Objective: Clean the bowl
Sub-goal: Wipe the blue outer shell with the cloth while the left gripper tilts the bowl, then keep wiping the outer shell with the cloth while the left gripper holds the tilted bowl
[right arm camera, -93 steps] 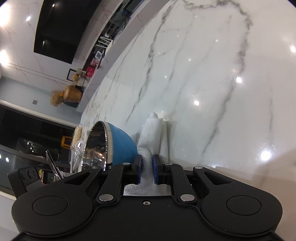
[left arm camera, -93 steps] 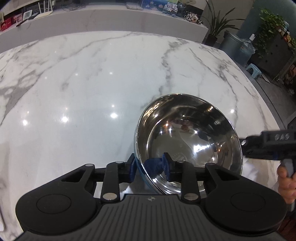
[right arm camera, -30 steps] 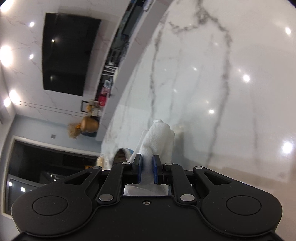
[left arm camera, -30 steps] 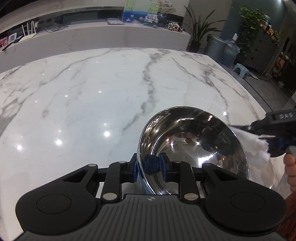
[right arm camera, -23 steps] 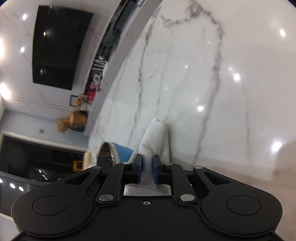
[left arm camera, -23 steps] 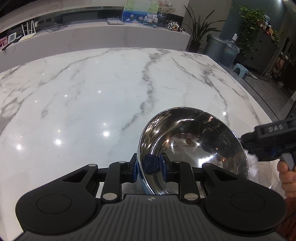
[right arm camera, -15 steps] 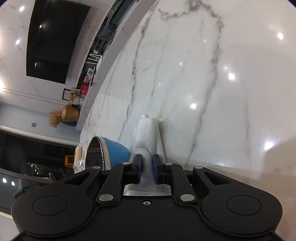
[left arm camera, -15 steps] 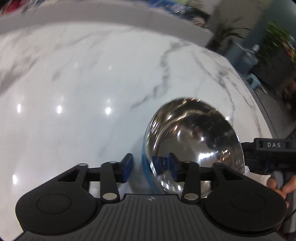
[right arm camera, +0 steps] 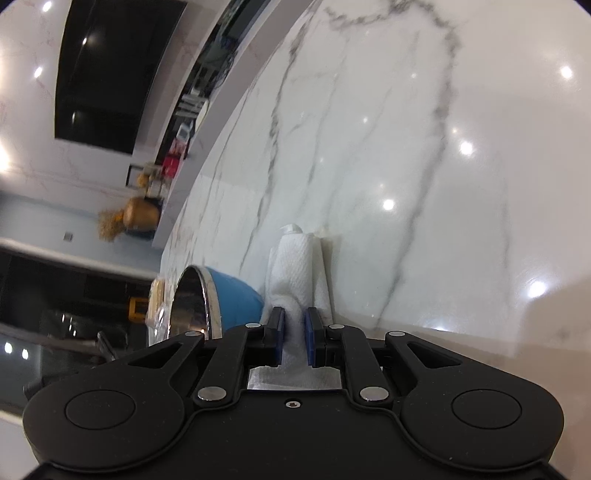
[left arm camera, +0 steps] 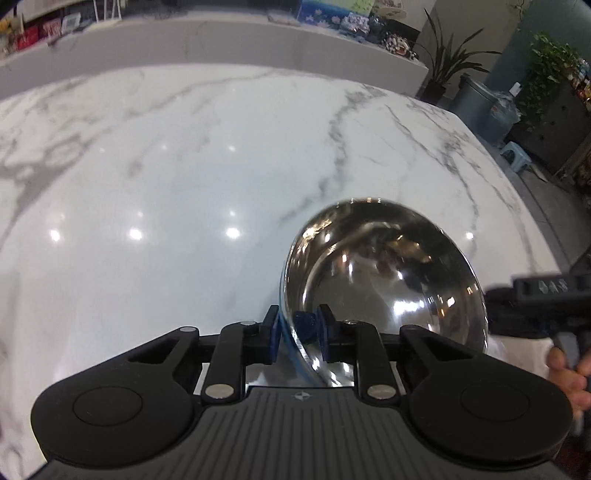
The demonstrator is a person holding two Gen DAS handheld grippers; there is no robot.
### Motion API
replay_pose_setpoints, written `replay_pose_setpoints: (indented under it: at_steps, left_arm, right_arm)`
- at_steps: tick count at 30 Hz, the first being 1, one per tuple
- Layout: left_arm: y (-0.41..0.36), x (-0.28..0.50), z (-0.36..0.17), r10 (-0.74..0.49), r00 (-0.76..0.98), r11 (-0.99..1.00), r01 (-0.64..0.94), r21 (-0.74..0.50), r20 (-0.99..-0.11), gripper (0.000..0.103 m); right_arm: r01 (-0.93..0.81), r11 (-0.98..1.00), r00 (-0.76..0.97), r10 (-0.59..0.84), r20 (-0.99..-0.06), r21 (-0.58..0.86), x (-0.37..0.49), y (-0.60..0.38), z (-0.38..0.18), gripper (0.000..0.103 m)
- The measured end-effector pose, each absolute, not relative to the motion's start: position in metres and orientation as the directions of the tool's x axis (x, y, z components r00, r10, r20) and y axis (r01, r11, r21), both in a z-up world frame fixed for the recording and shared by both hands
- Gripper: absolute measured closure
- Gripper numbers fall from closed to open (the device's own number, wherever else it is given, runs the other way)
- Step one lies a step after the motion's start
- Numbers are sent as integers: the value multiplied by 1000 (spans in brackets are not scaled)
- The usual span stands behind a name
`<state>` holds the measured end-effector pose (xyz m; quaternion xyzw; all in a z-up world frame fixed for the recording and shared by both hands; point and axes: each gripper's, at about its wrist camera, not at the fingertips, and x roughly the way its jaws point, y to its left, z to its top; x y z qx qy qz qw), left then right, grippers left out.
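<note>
A steel bowl (left arm camera: 388, 280) with a shiny inside and a blue outside is tilted on its edge over the white marble counter (left arm camera: 184, 166). My left gripper (left arm camera: 297, 332) is shut on the bowl's near rim, one pad inside and one outside. My right gripper (right arm camera: 293, 332) is shut on a folded white paper towel (right arm camera: 299, 273), which sticks out ahead of the pads. In the right wrist view the bowl (right arm camera: 229, 299) lies just left of the towel. In the left wrist view the right gripper (left arm camera: 535, 302) sits just past the bowl's right rim, outside it.
The counter's right edge (left arm camera: 532, 206) runs close behind the bowl, with floor, a bin (left arm camera: 484, 107) and plants beyond. A raised ledge (left arm camera: 221, 33) with small items lines the far side. A hand (left arm camera: 569, 373) holds the right gripper.
The left gripper opened briefly half a second ago and is shut on the rim again. The bowl stands more tilted. The right gripper with the towel stays beside the bowl's right rim.
</note>
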<state>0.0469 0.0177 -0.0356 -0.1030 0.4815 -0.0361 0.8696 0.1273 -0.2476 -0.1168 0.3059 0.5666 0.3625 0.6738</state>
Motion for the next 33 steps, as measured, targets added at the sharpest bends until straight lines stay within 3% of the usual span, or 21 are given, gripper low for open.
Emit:
replay_pose_setpoints:
  at_steps: [5,8,12,25,29,33]
  left_arm:
    - [20,47,-35,-161,547,978,-26,-209,-822,85]
    - [19,47,-35,-159,552,979,-17,-202,-819,85]
    - [16,47,-35,-168,556,980,1,-201,-814,85]
    - [7,49,-36,-181,565,980,33,-197,-805,84]
    - [8,49,-37,-184,560,977,15,-212,-808,84]
    - [9,47,-39,-184,527,973,-19,-229,-830,69]
  right_arm:
    - [-169,526,90,850,-518,834,125,-244,-110,91]
    - [-146,427,154,901,-406,892,128,-256,-103,91]
    - [-149,362,198,923,-331,920,128,-264,-96,91]
    - [-105,532,165,842,-513,840,130,-248,-115,91]
    - [-110,551,161,831,-532,827,129,-244,-115,91]
    - [-119,556,162,828,-537,822,128,-242,-113,91]
